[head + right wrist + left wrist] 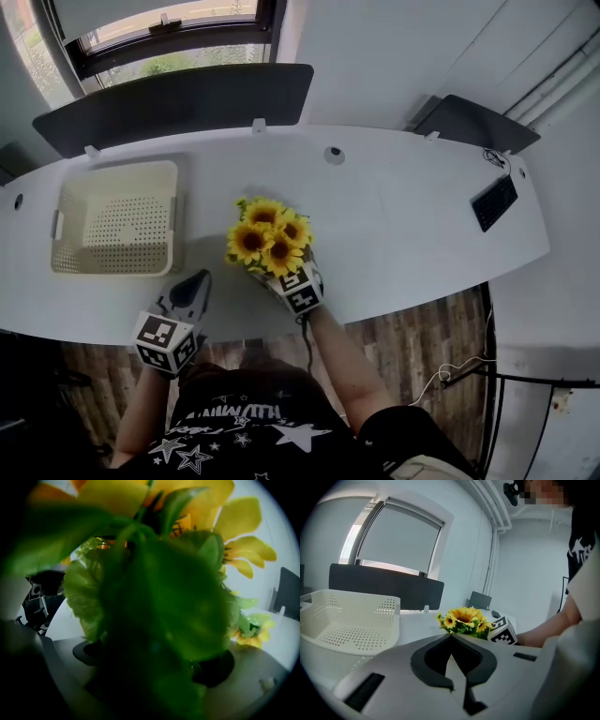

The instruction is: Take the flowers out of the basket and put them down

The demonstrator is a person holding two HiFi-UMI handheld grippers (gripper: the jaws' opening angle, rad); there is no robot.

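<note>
Holding the flowers in the right claw, gripped low on the stems. In the right gripper view, leaves and petals fill the frame and a dark pad shows on each side of the bunch. So the jaws are closed around it, not wide.

The bunch is over the tabletop, just right of the basket and clear of its rim. The heads point away from the person. Can't tell if the stems touch the tabletop or hang just above it; there's a shadow underneath, nothing more.

Basket reads empty in both the head view and the left gripper view, with only the perforated floor and walls showing. So the take-out half looks done.

Left claw is near the front edge of the tabletop, off the basket's near right corner. Its jaws are pressed together with nothing in them. No role right now.

Left to do, by my read:
- Lower the bunch until it lies on the tabletop.
- Open the right claw.
- Back off.

There's plenty of bare surface to the right. The only item there looks like a black keyboard, well apart. Risk: leaves could snag on the pads at release and drag the bunch along.
</note>
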